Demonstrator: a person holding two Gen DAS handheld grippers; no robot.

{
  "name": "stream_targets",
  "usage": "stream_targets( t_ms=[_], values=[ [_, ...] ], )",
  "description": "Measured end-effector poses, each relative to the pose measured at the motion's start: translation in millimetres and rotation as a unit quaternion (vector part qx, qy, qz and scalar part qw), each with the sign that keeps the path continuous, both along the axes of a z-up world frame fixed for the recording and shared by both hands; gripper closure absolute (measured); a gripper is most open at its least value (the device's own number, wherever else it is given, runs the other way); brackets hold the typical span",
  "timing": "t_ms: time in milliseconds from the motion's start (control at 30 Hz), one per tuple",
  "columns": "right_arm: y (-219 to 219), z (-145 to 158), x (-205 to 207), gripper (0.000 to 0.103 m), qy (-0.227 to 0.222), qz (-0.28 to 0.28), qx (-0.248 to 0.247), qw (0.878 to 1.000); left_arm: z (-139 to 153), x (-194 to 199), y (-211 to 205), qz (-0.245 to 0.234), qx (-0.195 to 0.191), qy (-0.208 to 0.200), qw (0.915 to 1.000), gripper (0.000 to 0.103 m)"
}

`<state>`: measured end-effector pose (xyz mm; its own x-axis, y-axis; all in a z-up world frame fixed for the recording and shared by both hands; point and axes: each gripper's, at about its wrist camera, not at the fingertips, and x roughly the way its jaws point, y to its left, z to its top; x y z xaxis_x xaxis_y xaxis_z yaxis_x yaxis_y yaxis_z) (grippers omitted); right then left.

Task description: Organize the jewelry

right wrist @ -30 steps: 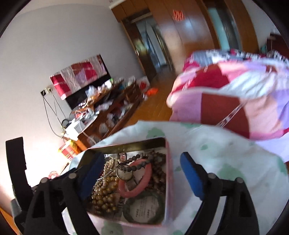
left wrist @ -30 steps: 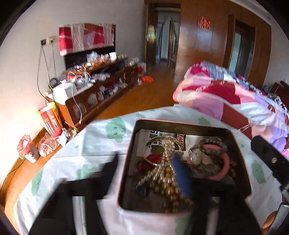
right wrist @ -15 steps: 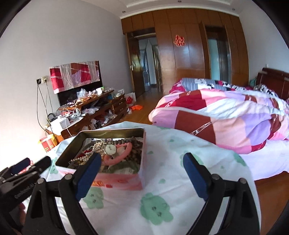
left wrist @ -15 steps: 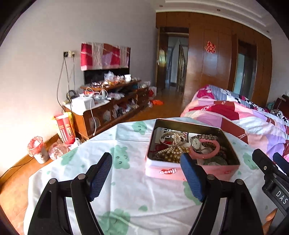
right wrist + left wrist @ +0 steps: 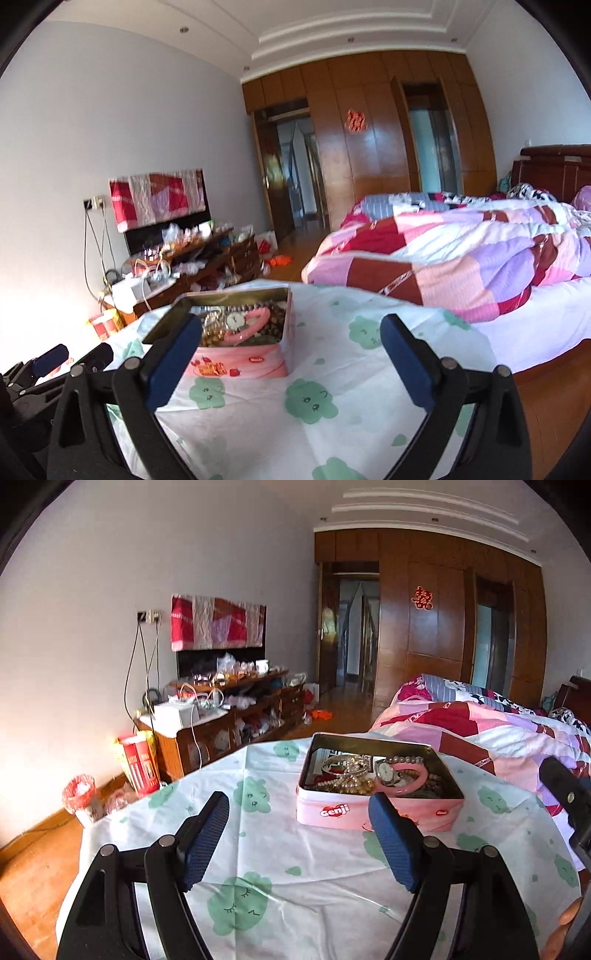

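Now both tongs hang empty before the pink tin [image 5: 376, 808], which stands toward the far edge of the desk [image 5: 295, 853] with watch, pink bangle [image 5: 404, 781] and beads heaped inside. The left tongs [image 5: 299, 834] gape wide; the right tongs [image 5: 291, 347] have just been opening, nothing between them. Best pick one loose piece, approaching from above. The tin's front reads "Genji".

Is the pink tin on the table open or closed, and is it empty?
Open and not empty: the pink tin has no lid on, and a watch, a pink bangle and beads lie inside.
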<state>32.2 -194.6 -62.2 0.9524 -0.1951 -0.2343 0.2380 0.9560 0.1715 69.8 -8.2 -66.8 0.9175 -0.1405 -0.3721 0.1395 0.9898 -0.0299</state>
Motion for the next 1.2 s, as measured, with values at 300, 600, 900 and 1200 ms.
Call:
stream_targets(
  t_ms=[300, 600, 900, 1200],
  values=[
    [18.3, 5.0, -11.9, 0.003, -0.033, 0.008, -0.034, 0.999, 1.5, -20.7, -3.8, 0.000, 0.013, -0.029, 0.9995, 0.025],
    [22.7, 4.1, -17.8, 0.000, -0.040, 0.010, -0.042, 0.998, 1.2, -24.1, -4.7, -0.002, 0.016, -0.028, 0.9995, 0.025],
    [21.9, 4.3, -20.3, 0.000, -0.041, 0.006, -0.039, 0.998, 0.9, -24.5, -5.2, 0.004, 0.014, -0.023, 0.9996, 0.025],
    [20.1, 4.2, -21.0, 0.000, -0.044, 0.006, -0.040, 0.998, 1.1, -27.7, -3.9, 0.011, 0.010, -0.021, 0.9997, 0.023]
  ],
)
